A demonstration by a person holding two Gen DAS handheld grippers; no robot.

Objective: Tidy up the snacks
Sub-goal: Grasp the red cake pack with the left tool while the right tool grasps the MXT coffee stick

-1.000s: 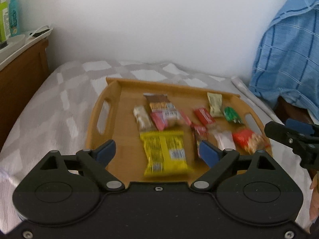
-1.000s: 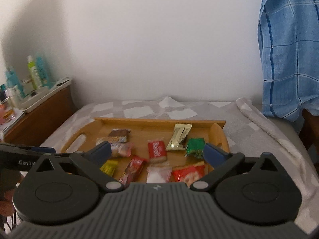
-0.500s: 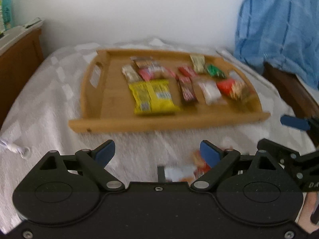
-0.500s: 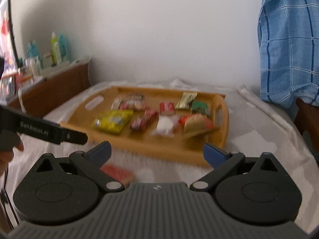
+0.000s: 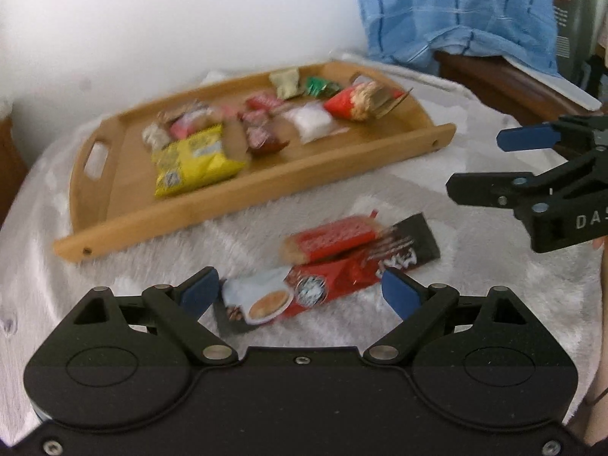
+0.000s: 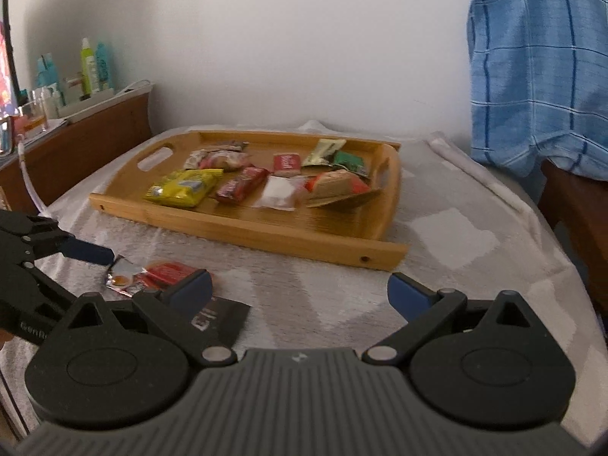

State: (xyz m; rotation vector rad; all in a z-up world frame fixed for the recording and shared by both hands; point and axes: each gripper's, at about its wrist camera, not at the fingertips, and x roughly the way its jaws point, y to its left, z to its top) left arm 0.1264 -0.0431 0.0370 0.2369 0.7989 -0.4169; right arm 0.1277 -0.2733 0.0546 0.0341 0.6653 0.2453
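The wooden tray (image 5: pixel 243 205) of snacks sat at twelve o'clock on the bed; three loose packets (image 5: pixel 326 266) lay before it. Left gripper (image 5: pixel 300 292) hovered wide open over them, right gripper (image 6: pixel 300 290) likewise open, empty.

Before me, a bed under a grey-and-white blanket (image 6: pixel 448 235), wooden tray (image 6: pixel 266 228) resting on it, loose snack packets (image 5: pixel 334 266) nearer me.

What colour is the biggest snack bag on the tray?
Yellow. The bag shows sharpest in the right wrist view, near the tray's front edge.
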